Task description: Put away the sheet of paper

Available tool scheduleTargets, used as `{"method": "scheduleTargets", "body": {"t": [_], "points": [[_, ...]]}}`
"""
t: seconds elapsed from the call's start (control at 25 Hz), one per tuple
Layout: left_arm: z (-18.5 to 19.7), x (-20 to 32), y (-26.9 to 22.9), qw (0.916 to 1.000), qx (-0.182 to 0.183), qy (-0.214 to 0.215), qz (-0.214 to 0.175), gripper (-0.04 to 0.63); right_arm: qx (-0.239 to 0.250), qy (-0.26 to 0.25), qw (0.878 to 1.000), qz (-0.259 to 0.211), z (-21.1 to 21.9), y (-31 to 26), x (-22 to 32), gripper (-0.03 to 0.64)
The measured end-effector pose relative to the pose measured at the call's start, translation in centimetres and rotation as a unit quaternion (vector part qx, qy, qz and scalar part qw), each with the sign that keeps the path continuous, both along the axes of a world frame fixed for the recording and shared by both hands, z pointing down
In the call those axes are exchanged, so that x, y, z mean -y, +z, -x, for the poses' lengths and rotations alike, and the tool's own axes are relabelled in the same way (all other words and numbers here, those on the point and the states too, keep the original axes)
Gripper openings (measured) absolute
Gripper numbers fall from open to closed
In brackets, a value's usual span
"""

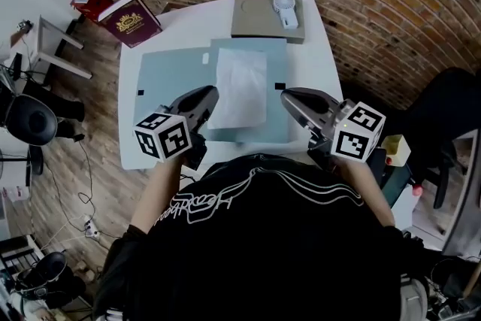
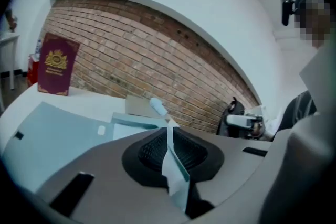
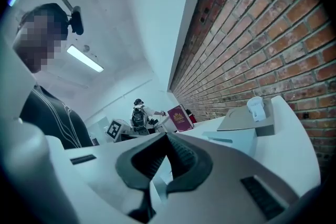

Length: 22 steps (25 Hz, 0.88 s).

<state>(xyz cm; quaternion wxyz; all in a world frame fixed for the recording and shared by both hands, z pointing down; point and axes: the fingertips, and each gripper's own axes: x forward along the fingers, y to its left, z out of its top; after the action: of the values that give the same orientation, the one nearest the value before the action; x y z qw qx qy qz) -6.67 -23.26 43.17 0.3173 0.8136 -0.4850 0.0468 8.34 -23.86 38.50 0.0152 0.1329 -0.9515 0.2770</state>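
Note:
A white sheet of paper [image 1: 242, 86] lies on the right half of an open light-blue folder [image 1: 169, 75] on the white table [image 1: 319, 68]. My left gripper [image 1: 211, 96] is at the paper's left edge. In the left gripper view it [image 2: 169, 131] is shut on a thin pale sheet edge [image 2: 173, 170], which looks like the paper. My right gripper [image 1: 286, 95] hovers at the folder's right edge, beside a small black mark. In the right gripper view its jaws [image 3: 167, 136] meet at the tips. I cannot tell whether the pale sliver low in their slit is gripped.
A grey flat box [image 1: 259, 22] with a small white fan [image 1: 285, 10] sits at the table's far edge. A maroon book [image 1: 129, 19] leans at the far left corner beside a red box [image 1: 92, 0]. A black chair [image 1: 30, 120] stands left; a brick wall [image 1: 376, 4] curves behind.

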Motion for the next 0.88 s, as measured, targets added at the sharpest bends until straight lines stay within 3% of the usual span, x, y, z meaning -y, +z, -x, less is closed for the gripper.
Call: {"method": "scheduleTargets", "body": {"t": [0.12, 0.28, 0.52, 0.88], "points": [[-2.4, -1.3, -3.4, 0.9967, -0.031, 0.069, -0.03, 0.048, -0.001, -0.004, 1.0, -0.013, 0.8, -0.7, -0.4, 0.002], [-3.3, -3.0, -7.3, 0.9911, -0.046, 0.103, -0.07, 0.043, -0.001, 0.002, 1.0, -0.024, 1.7, -1.7, -1.5, 0.002], [-3.0, -5.6, -9.9, 0.9883, -0.036, 0.116, -0.093, 0.041, 0.019, -0.001, 0.999, -0.028, 4.1, -3.5, -4.0, 0.002], [-0.5, -8.7, -9.1, 0.9919, -0.012, 0.1, -0.077, 0.041, 0.016, -0.009, 1.0, -0.013, 7.1, -3.7, -7.3, 0.002]]}}
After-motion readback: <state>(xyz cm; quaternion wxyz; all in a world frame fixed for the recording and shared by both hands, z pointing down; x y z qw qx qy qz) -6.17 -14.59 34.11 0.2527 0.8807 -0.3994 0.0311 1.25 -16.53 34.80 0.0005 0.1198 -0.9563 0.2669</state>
